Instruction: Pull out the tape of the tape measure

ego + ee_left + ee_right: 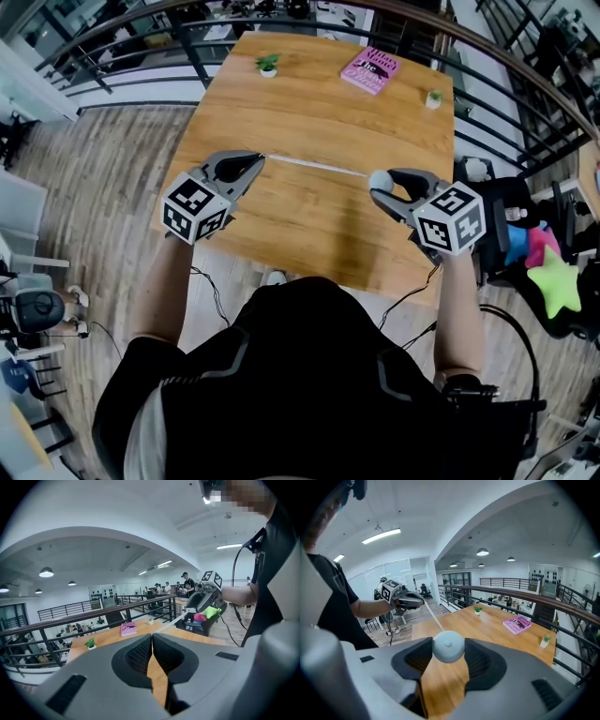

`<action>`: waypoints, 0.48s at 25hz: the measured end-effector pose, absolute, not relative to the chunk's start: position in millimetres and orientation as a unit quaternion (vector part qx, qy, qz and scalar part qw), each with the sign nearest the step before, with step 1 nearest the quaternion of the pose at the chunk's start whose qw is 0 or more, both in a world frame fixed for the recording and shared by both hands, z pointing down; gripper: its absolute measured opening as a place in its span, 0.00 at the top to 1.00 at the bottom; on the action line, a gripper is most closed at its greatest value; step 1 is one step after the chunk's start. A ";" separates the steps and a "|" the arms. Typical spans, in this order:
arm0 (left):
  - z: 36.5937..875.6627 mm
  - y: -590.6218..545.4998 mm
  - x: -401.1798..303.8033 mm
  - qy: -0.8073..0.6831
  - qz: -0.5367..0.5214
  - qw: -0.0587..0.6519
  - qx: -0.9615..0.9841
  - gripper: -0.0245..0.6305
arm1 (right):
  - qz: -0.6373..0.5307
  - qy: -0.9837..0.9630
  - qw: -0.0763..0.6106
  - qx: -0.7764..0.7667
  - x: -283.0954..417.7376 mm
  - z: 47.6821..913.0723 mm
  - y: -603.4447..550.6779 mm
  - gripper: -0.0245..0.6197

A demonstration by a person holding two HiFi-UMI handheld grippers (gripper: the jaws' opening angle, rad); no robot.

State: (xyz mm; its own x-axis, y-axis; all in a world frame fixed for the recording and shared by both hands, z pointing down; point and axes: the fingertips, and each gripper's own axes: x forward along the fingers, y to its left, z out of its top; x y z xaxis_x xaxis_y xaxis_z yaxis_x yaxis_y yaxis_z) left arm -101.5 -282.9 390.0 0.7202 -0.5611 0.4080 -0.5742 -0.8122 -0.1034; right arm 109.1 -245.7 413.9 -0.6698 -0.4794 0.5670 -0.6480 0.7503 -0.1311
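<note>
A round pale grey tape measure case (448, 646) sits between the pads of my right gripper (448, 647), which is shut on it above the wooden table (309, 103). From the case (380, 179) a thin white tape (314, 166) runs left to my left gripper (260, 160). That gripper's jaws are pressed together on the tape's end. In the left gripper view the tape (171, 623) leaves the shut jaws towards the right gripper (206, 597). In the right gripper view the tape (433, 616) leads off to the left gripper (419, 601).
A pink book (369, 70) and two small potted plants (268, 64) (433, 97) lie at the table's far end. A dark railing (187, 37) runs behind the table. A chair with colourful items (544, 258) stands at the right.
</note>
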 end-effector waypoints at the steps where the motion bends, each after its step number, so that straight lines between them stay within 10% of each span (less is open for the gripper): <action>1: 389.8 -284.6 -103.9 -0.310 0.214 0.016 0.926 0.91 | 0.163 -0.898 0.261 0.316 111.8 415.0 -245.3 0.63; 12: 387.2 -298.8 -119.9 -0.326 0.218 0.017 0.920 0.91 | 0.177 -0.887 0.257 0.341 141.6 416.5 -248.5 0.63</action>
State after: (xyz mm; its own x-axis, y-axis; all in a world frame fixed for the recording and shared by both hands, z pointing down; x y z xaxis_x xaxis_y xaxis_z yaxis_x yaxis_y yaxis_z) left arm -119.9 -298.8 387.2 0.6924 -0.5921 0.4123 -0.6073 -0.7868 -0.1102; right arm 141.6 -248.5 416.5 -0.6355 -0.5141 0.5760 -0.6956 0.7050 -0.1382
